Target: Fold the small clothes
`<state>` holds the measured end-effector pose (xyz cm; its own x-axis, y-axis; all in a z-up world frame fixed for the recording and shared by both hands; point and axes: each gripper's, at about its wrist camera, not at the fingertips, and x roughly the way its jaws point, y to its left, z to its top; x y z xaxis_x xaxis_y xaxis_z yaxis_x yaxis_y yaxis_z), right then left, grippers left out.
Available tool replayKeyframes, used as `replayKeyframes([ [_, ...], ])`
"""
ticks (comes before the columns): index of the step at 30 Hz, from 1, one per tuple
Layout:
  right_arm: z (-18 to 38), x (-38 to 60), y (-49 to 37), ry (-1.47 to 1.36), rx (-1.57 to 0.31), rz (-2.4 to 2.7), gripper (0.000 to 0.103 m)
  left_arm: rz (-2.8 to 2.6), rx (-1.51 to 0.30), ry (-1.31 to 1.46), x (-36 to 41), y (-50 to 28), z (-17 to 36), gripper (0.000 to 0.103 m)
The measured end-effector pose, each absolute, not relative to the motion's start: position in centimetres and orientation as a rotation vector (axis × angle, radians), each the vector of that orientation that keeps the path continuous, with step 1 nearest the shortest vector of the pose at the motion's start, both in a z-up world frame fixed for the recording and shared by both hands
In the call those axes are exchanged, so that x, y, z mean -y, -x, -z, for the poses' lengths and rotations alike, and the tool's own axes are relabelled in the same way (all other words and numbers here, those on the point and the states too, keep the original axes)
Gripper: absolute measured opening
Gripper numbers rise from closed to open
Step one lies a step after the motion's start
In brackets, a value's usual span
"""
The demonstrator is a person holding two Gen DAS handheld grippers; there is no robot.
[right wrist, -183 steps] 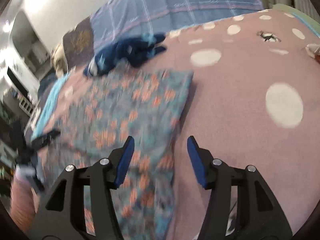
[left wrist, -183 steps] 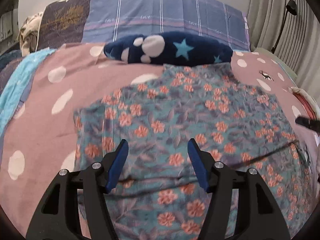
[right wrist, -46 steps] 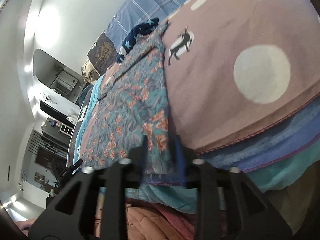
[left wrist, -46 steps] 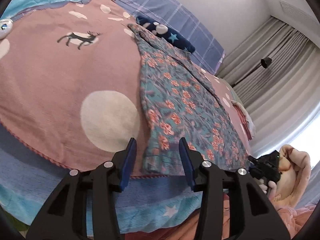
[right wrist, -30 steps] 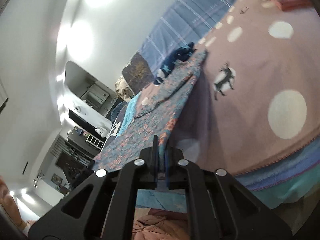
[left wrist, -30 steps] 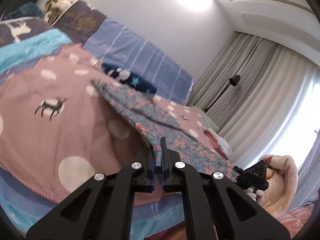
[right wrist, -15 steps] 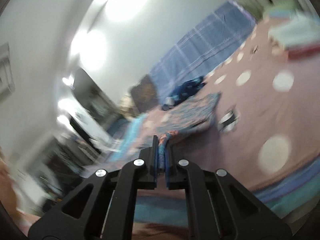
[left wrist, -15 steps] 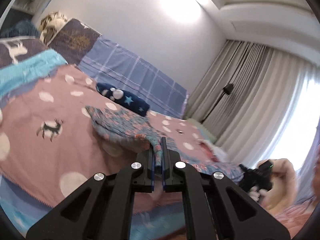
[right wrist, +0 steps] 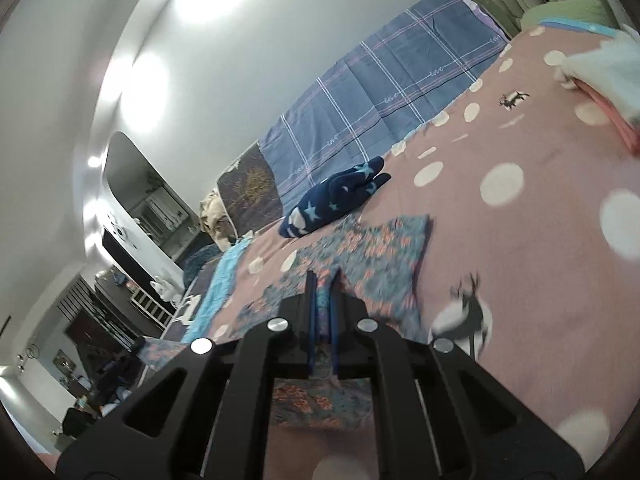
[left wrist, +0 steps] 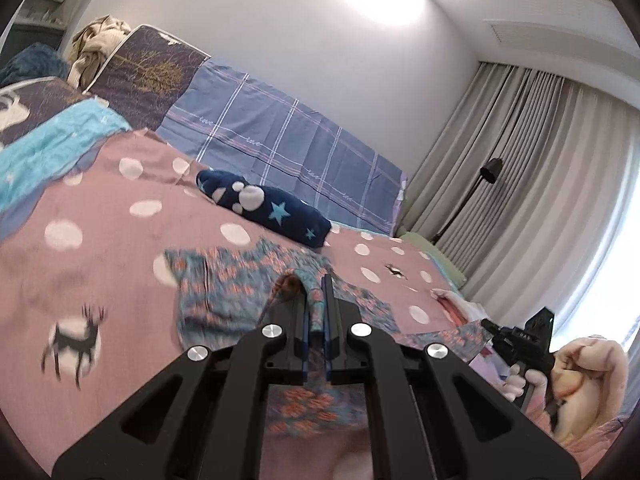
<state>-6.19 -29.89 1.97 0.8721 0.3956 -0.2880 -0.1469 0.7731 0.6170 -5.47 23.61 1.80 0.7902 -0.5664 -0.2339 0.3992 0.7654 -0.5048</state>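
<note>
Both of my jaws were clamped on cloth. Nearest me, the left gripper (left wrist: pixel 316 300) had its blue pads pressed together on an edge of the floral garment (left wrist: pixel 240 280), a teal piece with orange flowers, and the right gripper (right wrist: pixel 323 296) pinched another edge of the same garment (right wrist: pixel 380 256) in the same way. From each set of jaws some cloth hung down beneath the gripper, while the rest ran forward and lay on the pink bedspread (left wrist: pixel 80 272), which was dotted white and printed with small deer. The cloth between my two grips was lifted off the bed and looked blurred.

Off to the side in the left wrist view, a hand (left wrist: pixel 520 380) in a pale fluffy sleeve held the black right tool. Just beyond the garment lay a navy roll of fabric with stars (left wrist: pixel 280 212), near it but apart from it. Behind that a blue checked pillow (left wrist: pixel 288 152) leaned at the head of the bed, beside a dark cushion with a gold tree (left wrist: pixel 148 76). Farthest off stood grey curtains (left wrist: pixel 540 180) and a black floor lamp (left wrist: pixel 480 188).
</note>
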Motion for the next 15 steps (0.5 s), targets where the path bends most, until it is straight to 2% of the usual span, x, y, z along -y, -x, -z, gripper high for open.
replayKeyframes([
  [6, -3.3, 29.6, -3.0, -0.539, -0.461, -0.255, 0.006, 0.497, -0.458, 0.411, -22.8, -3.3, -2.8, 0.005],
  [10, -2.1, 30.0, -10.8, -0.524, -0.543, -0.189, 0.006, 0.471, -0.524, 0.391, -21.8, -10.7, -2.1, 0.005],
  [15, 2.2, 30.2, -19.2, -0.49, -0.687, -0.121, 0.007, 0.391, -0.654, 0.373, -21.1, -20.1, 2.9, 0.005],
])
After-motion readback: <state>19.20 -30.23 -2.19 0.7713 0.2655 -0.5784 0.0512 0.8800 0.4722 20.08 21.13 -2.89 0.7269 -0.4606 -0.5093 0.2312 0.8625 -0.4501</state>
